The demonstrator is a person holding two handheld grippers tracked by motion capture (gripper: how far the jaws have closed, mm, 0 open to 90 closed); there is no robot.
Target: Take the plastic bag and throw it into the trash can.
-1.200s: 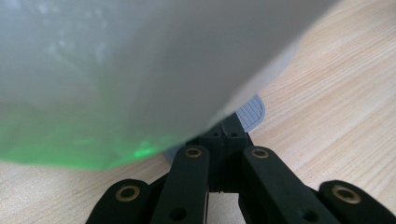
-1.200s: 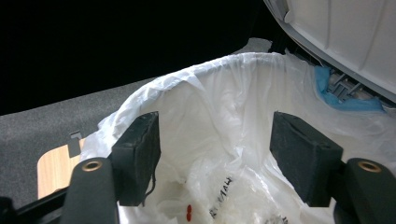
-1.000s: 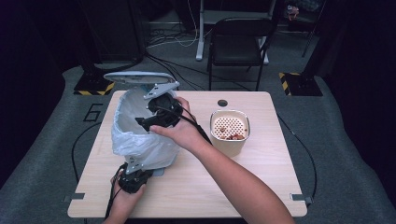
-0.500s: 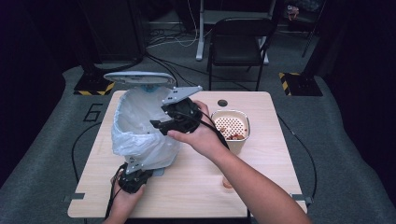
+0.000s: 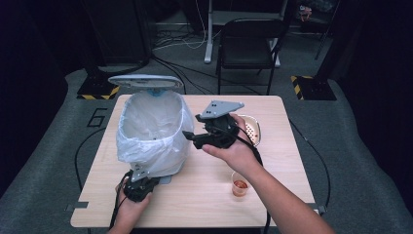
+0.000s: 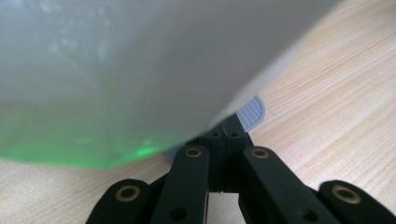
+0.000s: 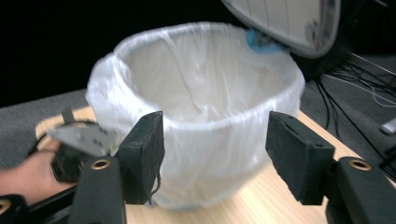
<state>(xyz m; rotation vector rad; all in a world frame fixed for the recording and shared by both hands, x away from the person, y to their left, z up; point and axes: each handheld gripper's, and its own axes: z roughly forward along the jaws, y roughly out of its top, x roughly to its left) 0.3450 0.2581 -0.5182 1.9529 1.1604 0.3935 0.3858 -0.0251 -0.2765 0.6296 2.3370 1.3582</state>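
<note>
While the left gripper (image 5: 139,187) fingers clamp the pedal (image 6: 250,112) of the lined bin (image 5: 151,129) on the tabletop (image 5: 204,195), right gripper (image 5: 195,139) hovers beside its rim, fingers half open, just reopening, empty.

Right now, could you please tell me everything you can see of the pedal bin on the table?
The pedal bin stands upright on the left part of the wooden table, lined with a thin translucent white bag folded over its rim. Its pale lid is raised at the back. The left gripper, shut, presses its ribbed grey pedal at the front. No contents show inside.
</note>
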